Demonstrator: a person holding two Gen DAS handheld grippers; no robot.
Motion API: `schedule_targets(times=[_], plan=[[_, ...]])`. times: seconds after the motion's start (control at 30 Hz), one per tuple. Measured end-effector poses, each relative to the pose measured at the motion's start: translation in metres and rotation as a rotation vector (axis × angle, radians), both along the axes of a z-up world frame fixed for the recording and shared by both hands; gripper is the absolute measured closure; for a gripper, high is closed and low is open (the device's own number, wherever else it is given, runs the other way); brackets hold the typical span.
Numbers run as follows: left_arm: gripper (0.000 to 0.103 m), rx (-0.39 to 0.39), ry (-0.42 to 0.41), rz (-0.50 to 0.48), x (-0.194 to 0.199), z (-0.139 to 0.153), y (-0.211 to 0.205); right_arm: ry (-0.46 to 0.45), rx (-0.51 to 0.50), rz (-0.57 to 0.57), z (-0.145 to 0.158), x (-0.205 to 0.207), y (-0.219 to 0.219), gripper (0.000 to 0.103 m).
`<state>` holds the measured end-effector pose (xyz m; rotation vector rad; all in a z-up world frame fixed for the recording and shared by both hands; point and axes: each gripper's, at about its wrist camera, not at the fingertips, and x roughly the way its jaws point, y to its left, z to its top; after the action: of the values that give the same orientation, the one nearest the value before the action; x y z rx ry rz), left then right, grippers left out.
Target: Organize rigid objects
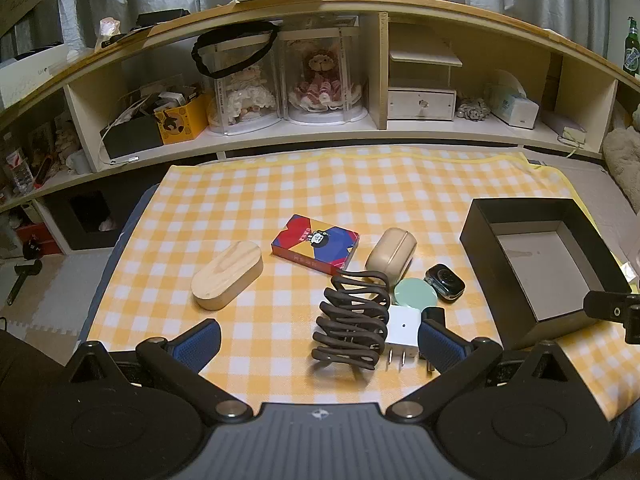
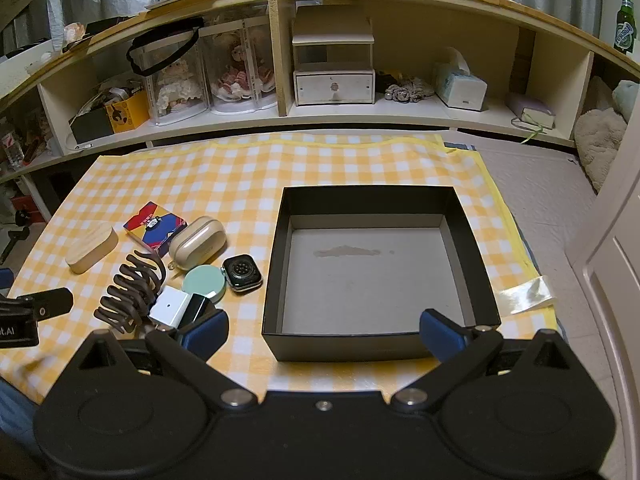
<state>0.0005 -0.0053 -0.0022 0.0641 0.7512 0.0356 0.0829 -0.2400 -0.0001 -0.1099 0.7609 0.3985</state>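
An empty black box (image 2: 376,264) sits on the yellow checked cloth (image 2: 240,168); it also shows at the right in the left wrist view (image 1: 536,268). Left of it lie a brown hair claw (image 1: 354,326), white plug (image 1: 404,330), black charger (image 2: 197,309), mint round case (image 1: 415,293), smartwatch (image 1: 445,282), beige earbud case (image 1: 391,256), card box (image 1: 315,243) and wooden oval box (image 1: 227,275). My left gripper (image 1: 320,342) is open, just before the hair claw. My right gripper (image 2: 324,336) is open at the box's near wall.
A wooden shelf unit (image 1: 360,128) runs along the back with doll cases, small boxes and a tissue box. A strip of shiny tape (image 2: 526,294) lies right of the black box. Grey floor mat lies to the right of the cloth.
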Motion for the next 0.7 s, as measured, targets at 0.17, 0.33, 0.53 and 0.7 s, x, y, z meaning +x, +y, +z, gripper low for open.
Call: schedule_targets(times=[0.17, 0.33, 0.53, 0.7], plan=[[0.000, 0.000, -0.001, 0.001, -0.0001, 0.0000, 0.0001, 0.000, 0.000, -0.001, 0.0000, -0.0001, 0.0004, 0.000], [0.000, 0.001, -0.001, 0.000, 0.0003, -0.0001, -0.0005, 0.001, 0.000, -0.001, 0.0002, 0.0001, 0.0011, 0.000], [0.000, 0.002, -0.001, 0.019, 0.0001, 0.0000, -0.0003, 0.001, 0.000, -0.002, -0.0002, 0.0000, 0.0004, 0.000], [0.000, 0.001, -0.001, 0.019, 0.0002, -0.0001, -0.0004, 0.001, -0.001, -0.001, -0.0002, 0.0000, 0.0001, 0.000]])
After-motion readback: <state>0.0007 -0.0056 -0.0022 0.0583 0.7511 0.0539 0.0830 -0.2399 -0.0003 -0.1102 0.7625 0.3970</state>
